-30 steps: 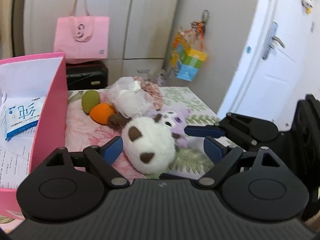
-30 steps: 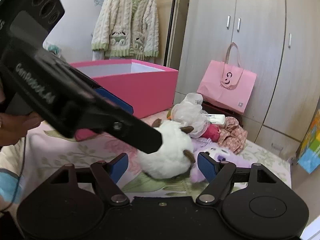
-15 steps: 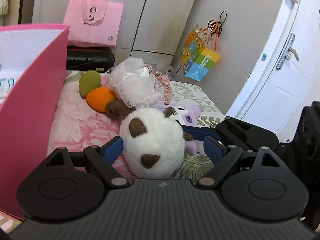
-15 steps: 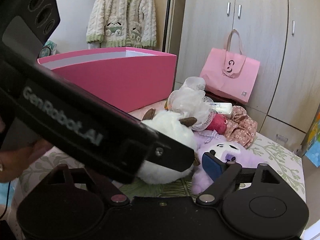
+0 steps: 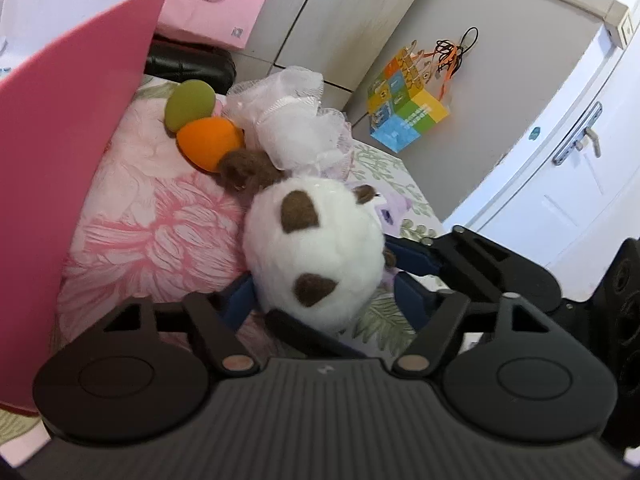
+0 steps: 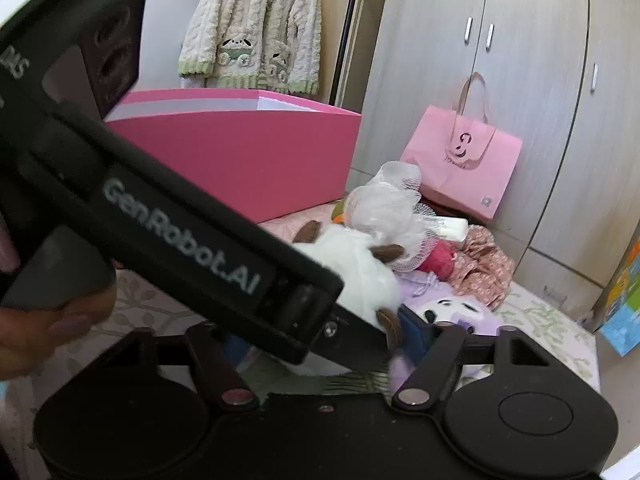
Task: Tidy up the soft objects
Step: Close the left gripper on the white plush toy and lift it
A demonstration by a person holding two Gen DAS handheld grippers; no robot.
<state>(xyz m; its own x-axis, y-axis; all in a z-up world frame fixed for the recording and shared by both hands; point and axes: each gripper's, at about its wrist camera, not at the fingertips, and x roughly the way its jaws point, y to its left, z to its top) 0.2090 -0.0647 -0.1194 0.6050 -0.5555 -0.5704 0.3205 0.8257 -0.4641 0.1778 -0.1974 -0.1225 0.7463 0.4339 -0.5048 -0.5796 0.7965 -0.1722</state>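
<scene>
A white plush toy with brown patches lies on the floral bedspread. My left gripper is open and straddles it, one blue pad on each side; I cannot tell whether the pads touch it. My right gripper is open around the same plush from the other side; the left gripper's body hides its left finger. Its fingers show in the left wrist view against the plush. A purple plush lies just beyond. A pink box stands to the left.
An orange and green soft toy, a white mesh bath pouf and floral cloth lie behind the plush. A pink bag leans on the wardrobe. A colourful box hangs on the wall by the white door.
Both grippers have moved in on the white plush, which now sits deeper between the fingers of each. The left gripper's fingers have narrowed toward it. The pink box has slid left in view.
</scene>
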